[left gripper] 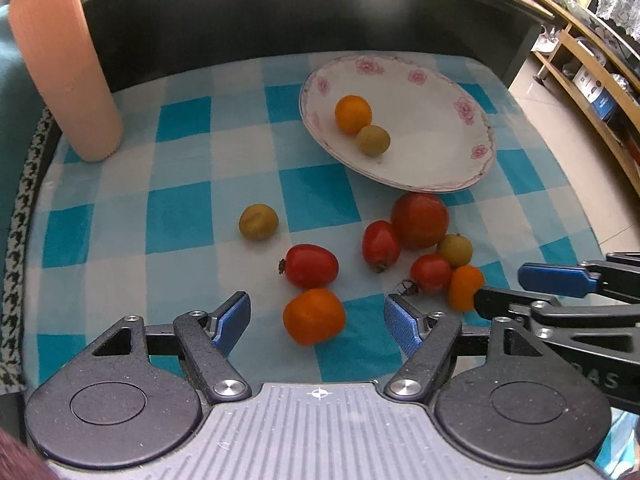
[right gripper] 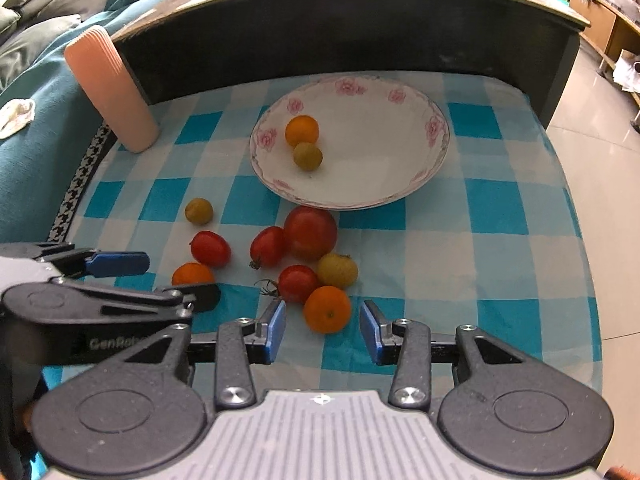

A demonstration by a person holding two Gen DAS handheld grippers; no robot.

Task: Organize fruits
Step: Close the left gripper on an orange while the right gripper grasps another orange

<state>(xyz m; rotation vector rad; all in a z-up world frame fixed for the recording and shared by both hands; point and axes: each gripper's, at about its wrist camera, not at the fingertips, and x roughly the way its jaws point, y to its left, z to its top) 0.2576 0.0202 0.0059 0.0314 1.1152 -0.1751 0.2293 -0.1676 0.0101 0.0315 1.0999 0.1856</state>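
A white floral plate (left gripper: 440,152) (right gripper: 380,160) holds an orange fruit (left gripper: 353,114) (right gripper: 302,131) and a small green-yellow fruit (left gripper: 373,140) (right gripper: 307,156). Several red tomatoes, green-yellow fruits and two orange fruits lie on the checked cloth in front of it. My left gripper (left gripper: 318,314) is open around the near-left orange fruit (left gripper: 314,316) (right gripper: 193,274). My right gripper (right gripper: 323,326) is open around the other orange fruit (right gripper: 327,309) (left gripper: 465,287). A big red tomato (left gripper: 419,220) (right gripper: 310,233) lies by the plate's rim.
A ribbed pink cup (left gripper: 64,64) (right gripper: 114,90) stands at the back left. A dark raised wall (left gripper: 280,12) runs behind the blue checked cloth (left gripper: 180,216). A lone green-yellow fruit (left gripper: 258,221) (right gripper: 199,211) lies left of the cluster. Floor lies to the right.
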